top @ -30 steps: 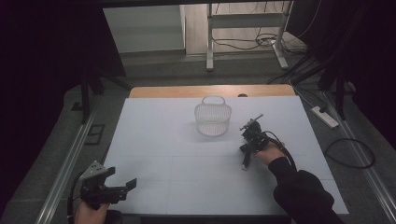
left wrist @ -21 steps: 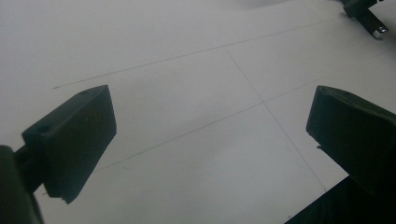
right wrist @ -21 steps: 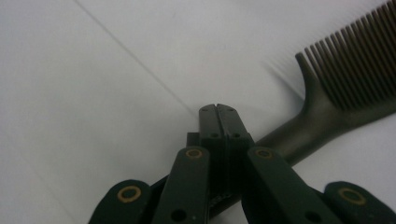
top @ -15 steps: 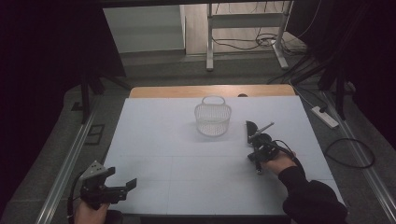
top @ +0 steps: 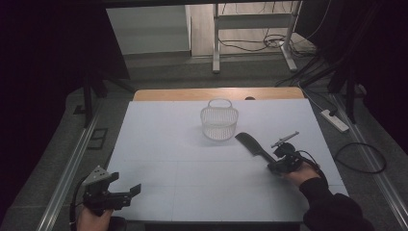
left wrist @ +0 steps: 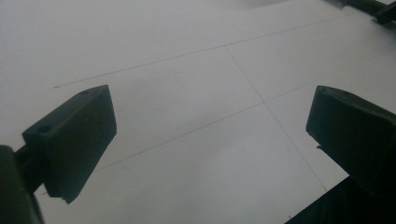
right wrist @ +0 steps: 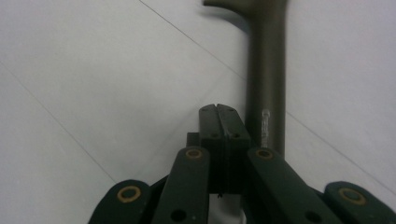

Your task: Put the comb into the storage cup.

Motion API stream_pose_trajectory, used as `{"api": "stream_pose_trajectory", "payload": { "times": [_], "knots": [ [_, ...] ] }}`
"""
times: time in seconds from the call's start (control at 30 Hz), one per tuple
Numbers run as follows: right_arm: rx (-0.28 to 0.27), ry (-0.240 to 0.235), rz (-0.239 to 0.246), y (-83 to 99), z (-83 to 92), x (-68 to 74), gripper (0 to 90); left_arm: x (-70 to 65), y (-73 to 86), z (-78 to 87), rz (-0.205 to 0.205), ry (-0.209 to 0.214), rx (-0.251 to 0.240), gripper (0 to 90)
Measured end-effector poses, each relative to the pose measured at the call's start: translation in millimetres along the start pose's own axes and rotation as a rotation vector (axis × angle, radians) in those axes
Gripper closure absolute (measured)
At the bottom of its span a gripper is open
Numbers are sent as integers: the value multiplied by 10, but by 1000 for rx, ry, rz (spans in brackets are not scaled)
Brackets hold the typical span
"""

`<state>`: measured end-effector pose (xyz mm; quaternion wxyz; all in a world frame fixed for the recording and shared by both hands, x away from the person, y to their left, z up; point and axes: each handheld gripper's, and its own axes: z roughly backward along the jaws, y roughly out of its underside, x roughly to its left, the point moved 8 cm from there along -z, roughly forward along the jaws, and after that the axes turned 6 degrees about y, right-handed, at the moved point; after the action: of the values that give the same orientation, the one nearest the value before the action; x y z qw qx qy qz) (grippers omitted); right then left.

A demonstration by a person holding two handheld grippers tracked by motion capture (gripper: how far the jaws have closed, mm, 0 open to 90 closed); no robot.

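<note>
Right gripper (top: 278,162) low beside spatula (top: 254,144)

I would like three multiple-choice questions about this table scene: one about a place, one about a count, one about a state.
1. Where does the dark knife lie relative to the white wire basket?
A. Inside it
B. On the table to its right, nearer the person
C. Behind it

2. How many baskets stand on the table?
A. One
B. Two
C. Three

3. How do the jaws of the left gripper stand?
A. Wide apart with nothing between them
C. Pressed together
B. Clamped on the knife

Answers:
1 B, the high view shows the blade just right of the basket, the handle running toward the right gripper.
2 A, one basket stands there.
3 A, the left gripper view shows bare table between its jaws.
</note>
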<state>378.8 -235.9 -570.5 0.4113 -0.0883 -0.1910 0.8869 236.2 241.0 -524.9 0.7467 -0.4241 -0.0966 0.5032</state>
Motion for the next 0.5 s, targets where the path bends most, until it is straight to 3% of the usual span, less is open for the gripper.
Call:
{"api": "stream_pose_trajectory", "payload": {
  "times": [0.13,0.3,0.43,0.5],
  "knots": [
    [-3,9,-21,80,43,-76,892,-1,-2,-2,1,0,0,23],
    [-16,9,-18,69,70,-64,883,-1,-2,-7,2,-2,2,24],
    [-68,26,2,4,167,-19,831,3,-1,-4,5,0,1,23],
    [-104,52,20,-37,243,3,754,2,-1,-3,4,-1,1,24]
  ]
}}
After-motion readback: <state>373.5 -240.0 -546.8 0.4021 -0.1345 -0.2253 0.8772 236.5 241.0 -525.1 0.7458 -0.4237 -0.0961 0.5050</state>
